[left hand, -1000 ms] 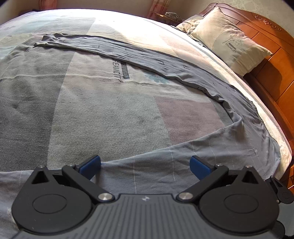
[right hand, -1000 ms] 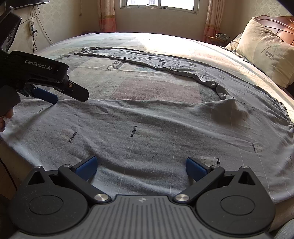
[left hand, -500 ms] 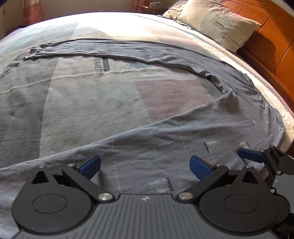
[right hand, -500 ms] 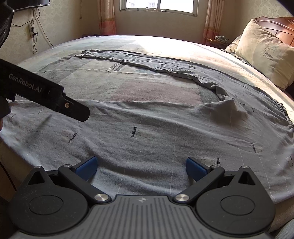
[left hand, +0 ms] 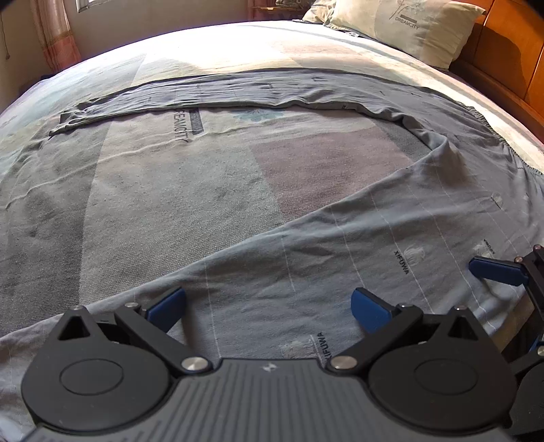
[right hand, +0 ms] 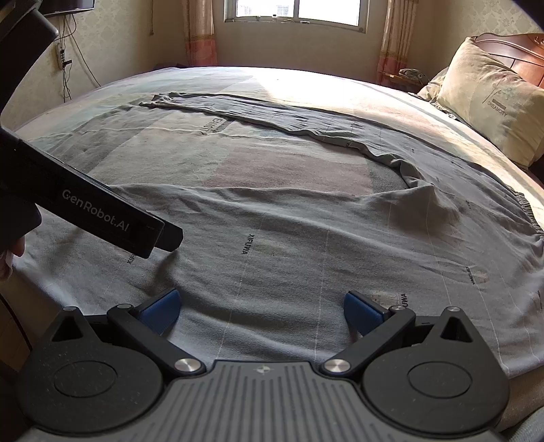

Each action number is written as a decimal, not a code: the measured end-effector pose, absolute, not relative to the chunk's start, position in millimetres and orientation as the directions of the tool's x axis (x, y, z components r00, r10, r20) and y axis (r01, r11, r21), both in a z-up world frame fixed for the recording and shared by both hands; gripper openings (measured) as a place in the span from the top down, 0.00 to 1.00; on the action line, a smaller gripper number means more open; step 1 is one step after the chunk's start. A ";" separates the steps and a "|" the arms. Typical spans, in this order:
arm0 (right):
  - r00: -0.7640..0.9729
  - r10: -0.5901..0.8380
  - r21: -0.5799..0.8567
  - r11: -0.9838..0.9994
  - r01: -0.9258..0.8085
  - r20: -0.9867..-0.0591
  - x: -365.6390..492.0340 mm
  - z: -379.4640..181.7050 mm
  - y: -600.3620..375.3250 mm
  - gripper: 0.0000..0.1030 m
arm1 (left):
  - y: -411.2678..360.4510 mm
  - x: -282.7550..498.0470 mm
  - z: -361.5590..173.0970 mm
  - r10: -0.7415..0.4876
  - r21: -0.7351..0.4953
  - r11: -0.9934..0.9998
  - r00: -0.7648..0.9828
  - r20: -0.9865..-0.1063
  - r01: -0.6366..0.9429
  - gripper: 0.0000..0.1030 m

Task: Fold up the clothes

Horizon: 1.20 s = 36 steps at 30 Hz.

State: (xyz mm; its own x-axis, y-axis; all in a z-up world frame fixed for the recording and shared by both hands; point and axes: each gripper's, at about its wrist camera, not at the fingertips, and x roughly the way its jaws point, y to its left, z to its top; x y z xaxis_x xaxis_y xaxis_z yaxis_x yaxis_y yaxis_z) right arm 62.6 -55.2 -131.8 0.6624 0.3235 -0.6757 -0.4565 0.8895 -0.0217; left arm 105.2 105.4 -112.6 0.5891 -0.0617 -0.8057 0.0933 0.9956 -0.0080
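Note:
Grey long trousers [left hand: 391,244] [right hand: 289,244] lie spread on the bed, with thin white stripes and small printed logos. One leg runs along the near edge. The other leg [left hand: 238,91] [right hand: 258,112] stretches across the far side, and the elastic waistband [right hand: 525,210] lies at the right. My left gripper [left hand: 268,304] is open, low over the near leg, with nothing between its blue pads. My right gripper [right hand: 260,306] is open over the same leg, further right. One of its blue fingertips [left hand: 494,270] shows at the right edge of the left wrist view.
The bed's patchwork cover [left hand: 170,204] fills the middle. A beige pillow [right hand: 493,112] leans on the wooden headboard [left hand: 510,57] at the right. A window [right hand: 295,13] with curtains is at the back. The left tool's black body [right hand: 95,210] crosses the right wrist view.
The left gripper has swung right and drawn back along the near leg, so the right gripper's finger has come into its view. The right gripper has barely moved. Both stay open.

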 end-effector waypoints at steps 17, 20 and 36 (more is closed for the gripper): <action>0.685 0.188 -0.102 0.927 -0.360 -0.703 90.7 -116.4 -110.7 0.00 | 77.0 110.8 -112.3 -0.092 0.009 0.986 0.586 -0.805 0.168 0.01; 0.644 0.222 0.004 0.947 -0.321 -0.733 95.8 -126.0 -124.6 0.00 | 75.3 108.8 -111.1 -0.099 0.003 0.985 0.581 -0.808 0.171 0.01; 0.597 0.398 0.139 0.891 -0.431 -0.697 88.2 -98.0 -177.8 0.00 | 39.0 71.9 -88.7 -0.066 -0.116 0.992 0.572 -0.817 -0.052 0.01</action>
